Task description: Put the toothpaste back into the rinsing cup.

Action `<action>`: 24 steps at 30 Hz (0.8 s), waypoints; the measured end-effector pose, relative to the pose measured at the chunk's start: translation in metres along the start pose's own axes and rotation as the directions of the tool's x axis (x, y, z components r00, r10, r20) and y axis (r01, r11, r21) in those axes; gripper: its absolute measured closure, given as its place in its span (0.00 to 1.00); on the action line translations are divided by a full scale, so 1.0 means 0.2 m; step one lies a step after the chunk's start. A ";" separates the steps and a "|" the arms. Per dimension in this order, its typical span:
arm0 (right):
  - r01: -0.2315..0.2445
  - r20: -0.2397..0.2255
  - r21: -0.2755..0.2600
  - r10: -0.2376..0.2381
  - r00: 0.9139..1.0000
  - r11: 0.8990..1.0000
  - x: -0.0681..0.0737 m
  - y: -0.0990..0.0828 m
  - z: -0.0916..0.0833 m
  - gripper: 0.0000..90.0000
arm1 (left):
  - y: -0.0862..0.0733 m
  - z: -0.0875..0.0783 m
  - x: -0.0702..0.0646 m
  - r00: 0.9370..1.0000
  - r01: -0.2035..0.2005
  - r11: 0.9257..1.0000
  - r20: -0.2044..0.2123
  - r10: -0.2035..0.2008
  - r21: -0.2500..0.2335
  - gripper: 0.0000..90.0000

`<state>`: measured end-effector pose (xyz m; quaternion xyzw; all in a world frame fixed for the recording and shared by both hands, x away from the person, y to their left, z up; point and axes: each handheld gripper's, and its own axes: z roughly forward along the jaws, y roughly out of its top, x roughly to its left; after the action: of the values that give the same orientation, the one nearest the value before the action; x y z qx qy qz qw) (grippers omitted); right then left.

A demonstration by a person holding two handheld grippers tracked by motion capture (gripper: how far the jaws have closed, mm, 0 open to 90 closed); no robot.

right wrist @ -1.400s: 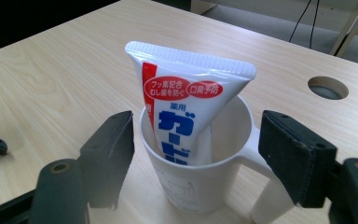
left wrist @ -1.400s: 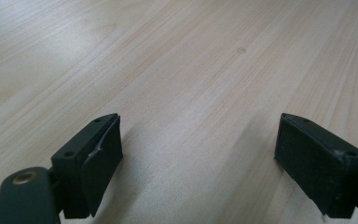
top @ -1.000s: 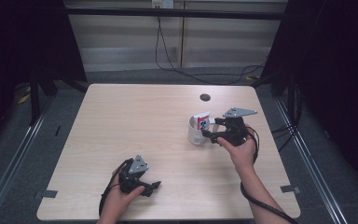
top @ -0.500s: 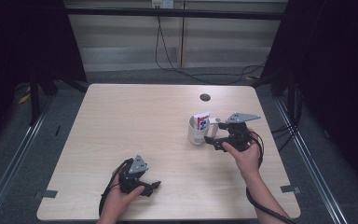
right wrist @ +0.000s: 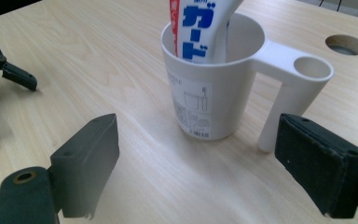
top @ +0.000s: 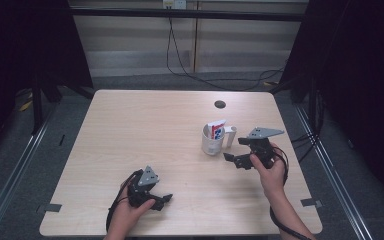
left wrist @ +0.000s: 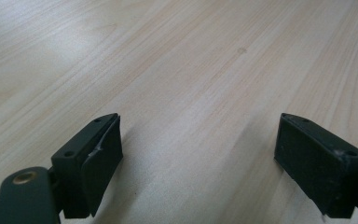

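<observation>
A white cup [top: 212,142] with a side handle stands upright on the wooden table [top: 145,130], right of centre. A toothpaste tube [top: 216,129] with blue lettering leans inside it. My right gripper [top: 234,151] hovers just right of the cup and faces it. Its jaws have just been opening and now stand wide with nothing between them. The right gripper view has the cup [right wrist: 214,93] and tube [right wrist: 198,28] a short way beyond my right gripper [right wrist: 196,140]. My left gripper [top: 162,199] rests open near the front edge, over bare wood [left wrist: 198,126].
A round hole [top: 220,104] pierces the tabletop behind the cup. Black cables [top: 180,65] trail across the floor beyond the far edge. The left gripper's jaw tips [right wrist: 9,70] appear at the left of the right gripper view.
My right gripper has drawn back from the cup, toward the right and nearer the person, and sunk slightly. The cup, the tube and the left gripper stay where they were.
</observation>
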<state>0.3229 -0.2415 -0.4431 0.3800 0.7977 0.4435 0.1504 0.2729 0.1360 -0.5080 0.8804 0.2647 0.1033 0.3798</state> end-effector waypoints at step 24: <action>0.012 -0.024 0.050 -0.011 1.000 0.999 0.01 -0.16 -0.05 0.15 | 0.00 0.00 0.00 1.000 0.008 1.000 -0.001 -0.008 -0.005 0.16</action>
<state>0.3008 -0.2549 -0.4632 0.3736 0.8125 0.4269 0.1340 0.2726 0.1357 -0.5082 0.8782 0.2683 0.1030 0.3823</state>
